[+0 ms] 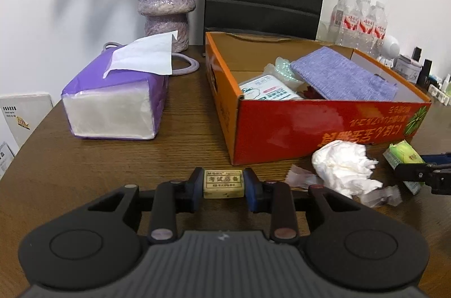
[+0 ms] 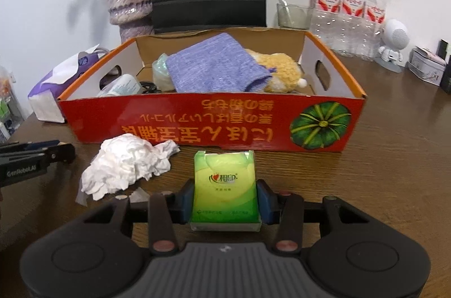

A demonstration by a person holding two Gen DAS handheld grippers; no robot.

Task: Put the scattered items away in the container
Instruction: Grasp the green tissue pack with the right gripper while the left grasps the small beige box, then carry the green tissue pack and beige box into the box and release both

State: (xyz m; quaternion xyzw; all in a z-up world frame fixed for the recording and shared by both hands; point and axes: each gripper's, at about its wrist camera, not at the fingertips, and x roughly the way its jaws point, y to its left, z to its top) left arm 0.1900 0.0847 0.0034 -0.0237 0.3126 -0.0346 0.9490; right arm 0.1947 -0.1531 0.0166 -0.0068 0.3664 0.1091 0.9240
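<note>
**Both tongs loaded before the box**

My left tongs [image 1: 223,183] clench an eraser [image 1: 223,183] at lower centre; my right tongs [image 2: 225,193] grip a green tissue pack [image 2: 225,189]. Crumpled tissue [image 2: 129,164] lies mid-left on the bench [image 2: 394,157]. Beyond, the red box [image 2: 211,123] holds a purple cloth [image 2: 214,64].

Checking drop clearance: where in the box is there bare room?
Bare floor shows in the red box at its right end, between yellow plush and handle cutout, and along the back wall. The centre, under purple cloth, and the left end are crowded.
</note>
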